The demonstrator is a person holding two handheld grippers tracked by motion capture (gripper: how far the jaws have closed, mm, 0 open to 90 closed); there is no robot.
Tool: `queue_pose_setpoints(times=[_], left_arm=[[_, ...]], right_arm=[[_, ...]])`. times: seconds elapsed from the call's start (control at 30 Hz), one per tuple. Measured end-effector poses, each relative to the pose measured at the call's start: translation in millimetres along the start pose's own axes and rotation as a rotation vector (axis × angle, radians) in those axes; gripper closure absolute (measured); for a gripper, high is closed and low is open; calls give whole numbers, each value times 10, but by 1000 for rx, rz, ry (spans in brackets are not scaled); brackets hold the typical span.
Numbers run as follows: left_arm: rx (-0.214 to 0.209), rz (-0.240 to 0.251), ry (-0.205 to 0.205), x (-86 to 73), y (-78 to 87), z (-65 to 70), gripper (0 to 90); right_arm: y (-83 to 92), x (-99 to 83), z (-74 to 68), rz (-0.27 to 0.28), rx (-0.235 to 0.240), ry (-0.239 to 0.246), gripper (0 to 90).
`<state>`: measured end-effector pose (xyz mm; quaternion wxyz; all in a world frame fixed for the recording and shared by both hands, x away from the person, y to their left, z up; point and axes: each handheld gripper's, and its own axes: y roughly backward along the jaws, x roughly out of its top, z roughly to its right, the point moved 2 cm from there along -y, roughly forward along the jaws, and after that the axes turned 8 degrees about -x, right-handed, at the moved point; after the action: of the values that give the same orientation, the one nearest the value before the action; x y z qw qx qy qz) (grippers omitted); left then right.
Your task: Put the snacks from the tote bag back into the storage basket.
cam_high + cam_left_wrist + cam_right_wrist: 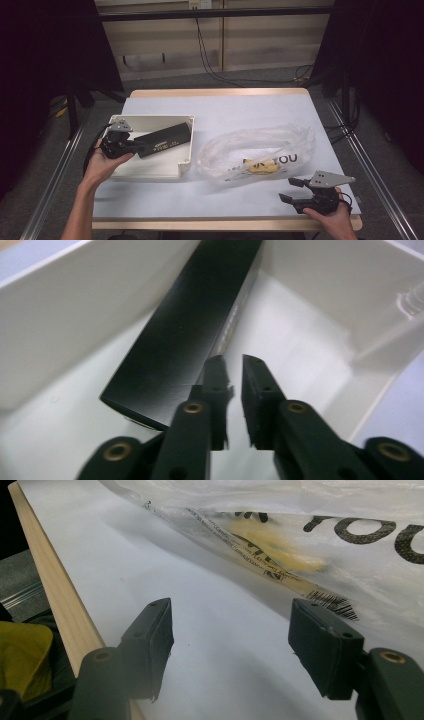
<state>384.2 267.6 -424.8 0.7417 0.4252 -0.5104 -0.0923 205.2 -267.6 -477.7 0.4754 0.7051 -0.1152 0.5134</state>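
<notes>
The black box (165,138) is lying slanted in the white tray (150,170) near the worktop's left edge, the left gripper (233,390) sitting beside it with jaws nearly closed on nothing, so they likely need opening before grabbing, while the right gripper (230,645) is waiting wide open by the plastic bag (260,145).

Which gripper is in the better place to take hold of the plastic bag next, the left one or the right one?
Probably the right. The right gripper sits open just beside the plastic bag, jaws facing it. The left gripper is over the white box, beside the black bar, farther away.
</notes>
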Motion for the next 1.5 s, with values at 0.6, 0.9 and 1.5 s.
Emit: queue_pose_setpoints(times=[0.6,0.9,1.5], left_arm=[[30,3,74,-231,-285,24,900],[38,-15,90,-225,-390,-50,900],[35,-35,126,-178,-581,-130,900]], right_arm=[[-14,-7,-2,-9,7,-2,342],[-14,-7,-5,-8,11,0,341],[-34,-9,-18,-15,16,0,341]])
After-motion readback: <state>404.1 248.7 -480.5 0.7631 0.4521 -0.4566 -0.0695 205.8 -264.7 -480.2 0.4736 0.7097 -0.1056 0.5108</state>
